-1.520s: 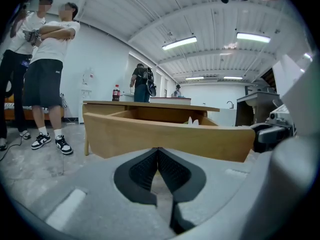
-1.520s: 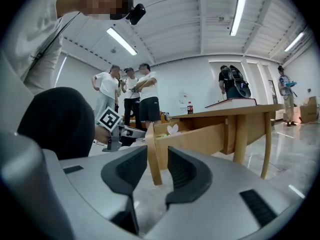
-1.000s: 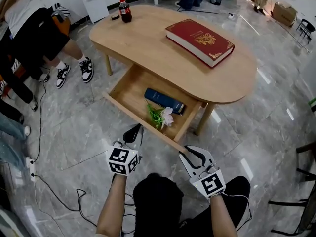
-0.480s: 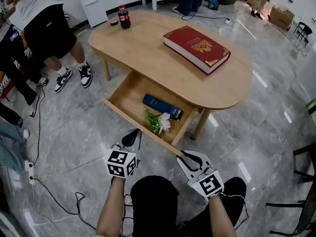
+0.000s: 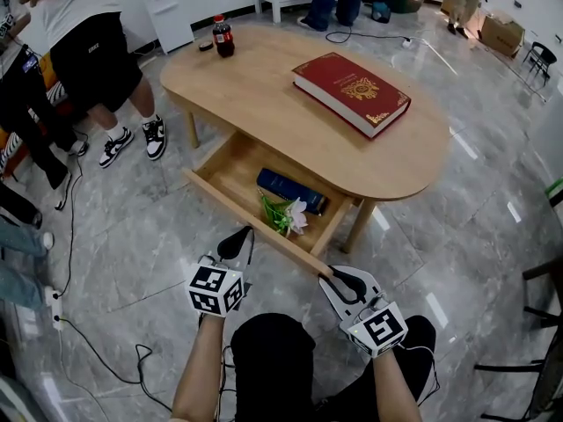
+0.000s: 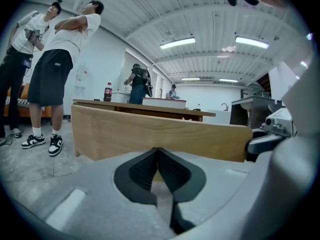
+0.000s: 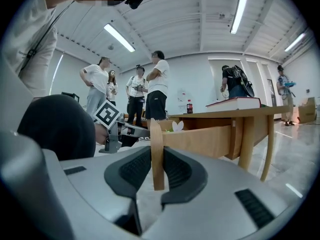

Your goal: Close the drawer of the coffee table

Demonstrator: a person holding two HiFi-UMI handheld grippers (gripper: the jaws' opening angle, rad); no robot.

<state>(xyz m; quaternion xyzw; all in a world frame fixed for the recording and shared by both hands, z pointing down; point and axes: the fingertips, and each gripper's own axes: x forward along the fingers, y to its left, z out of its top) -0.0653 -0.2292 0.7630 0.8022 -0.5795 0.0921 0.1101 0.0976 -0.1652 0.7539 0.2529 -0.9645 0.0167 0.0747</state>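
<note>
The wooden coffee table (image 5: pixel 264 104) has its drawer (image 5: pixel 230 170) pulled out toward me. Inside lie a blue book (image 5: pixel 290 190) and a white flower with green leaves (image 5: pixel 286 215). My right gripper (image 5: pixel 339 280) is shut on the right end of the drawer front (image 5: pixel 255 224). In the right gripper view the panel's edge (image 7: pixel 156 149) stands upright between the pads of that gripper (image 7: pixel 156 159). My left gripper (image 5: pixel 237 238) is shut with nothing in it, its tips close to the front's outer face. The left gripper view shows the broad wooden front (image 6: pixel 160 131) just beyond the left gripper (image 6: pixel 158 151).
A red book (image 5: pixel 350 90) and a cola bottle (image 5: pixel 224 37) rest on the tabletop. People stand at the left (image 5: pixel 88 51) and beyond the table. A cable (image 5: pixel 97 341) and a power strip (image 5: pixel 56 301) lie on the marble floor at the left.
The right gripper's jaws have narrowed onto the end of the drawer front. Both hands stay almost where they were; the drawer remains open.
</note>
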